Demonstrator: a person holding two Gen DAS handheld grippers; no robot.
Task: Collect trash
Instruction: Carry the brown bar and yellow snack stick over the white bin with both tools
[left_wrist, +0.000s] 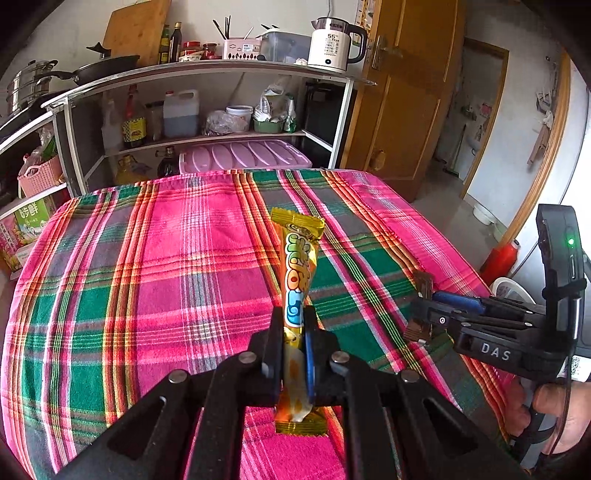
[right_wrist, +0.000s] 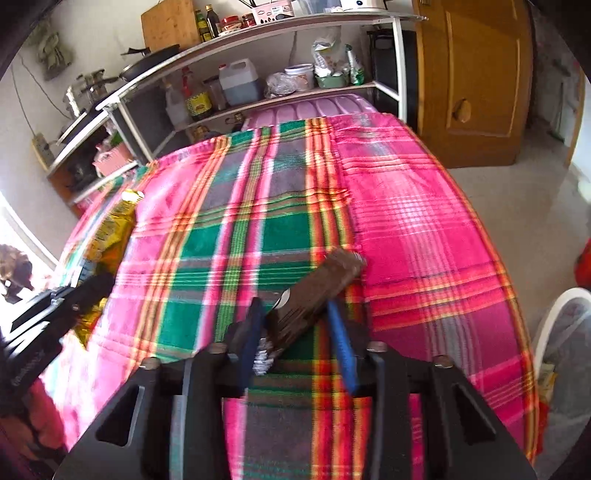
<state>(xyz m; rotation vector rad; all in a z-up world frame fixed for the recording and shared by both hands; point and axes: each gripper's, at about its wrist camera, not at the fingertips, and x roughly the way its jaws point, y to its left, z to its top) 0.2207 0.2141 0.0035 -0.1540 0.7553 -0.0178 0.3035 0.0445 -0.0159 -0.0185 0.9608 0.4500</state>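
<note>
I'm pinching the yellow snack wrapper (left_wrist: 297, 291) in the left gripper (left_wrist: 291, 332), jaws pressed flat on its crinkly foil mid-length so it's standing clear of the plaid cloth (left_wrist: 147, 258). The right gripper (right_wrist: 295, 325) is straddling the brown wrapper (right_wrist: 314, 295), a stiff ribbed bar w/ a silver torn end; jaws partly spread, can't tell if pads are biting. White bin (right_wrist: 561, 332) is waiting beyond the table edge, prob. the drop spot.
</note>
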